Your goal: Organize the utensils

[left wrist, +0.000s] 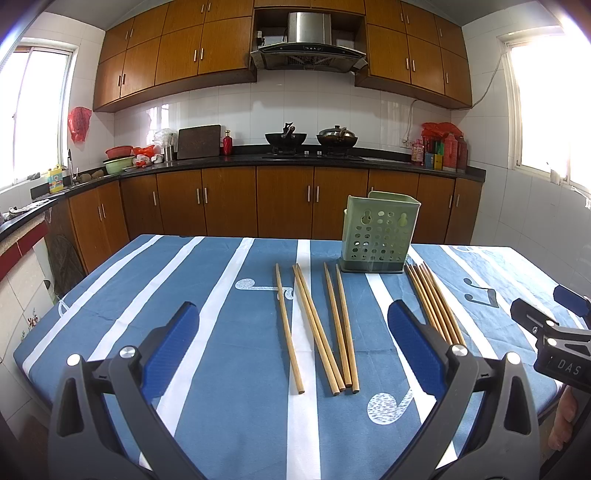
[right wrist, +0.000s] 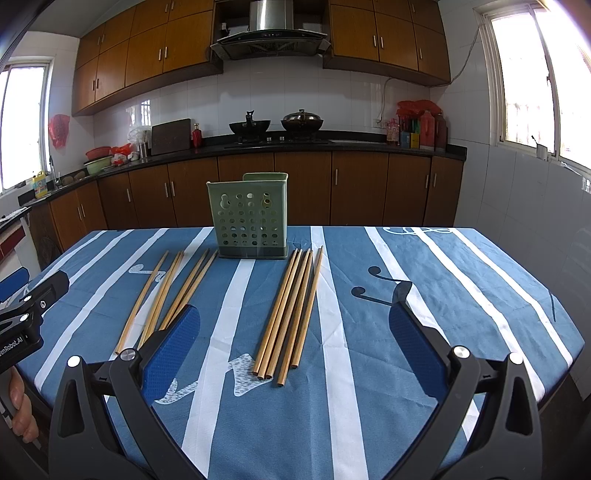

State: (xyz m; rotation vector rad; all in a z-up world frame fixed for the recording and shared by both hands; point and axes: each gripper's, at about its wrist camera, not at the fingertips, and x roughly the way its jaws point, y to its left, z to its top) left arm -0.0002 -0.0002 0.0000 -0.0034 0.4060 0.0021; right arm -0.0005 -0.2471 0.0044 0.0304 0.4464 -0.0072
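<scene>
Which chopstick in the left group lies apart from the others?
The leftmost chopstick. It lies alone with cloth on both sides, while the other four converge and touch near their close ends, beside the green holder.

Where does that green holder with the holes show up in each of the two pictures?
Left wrist view: green holder stands right of centre, at the table's far edge.
Right wrist view: green holder stands left of centre.
Shared landmark: the range hood on the back wall.
</scene>
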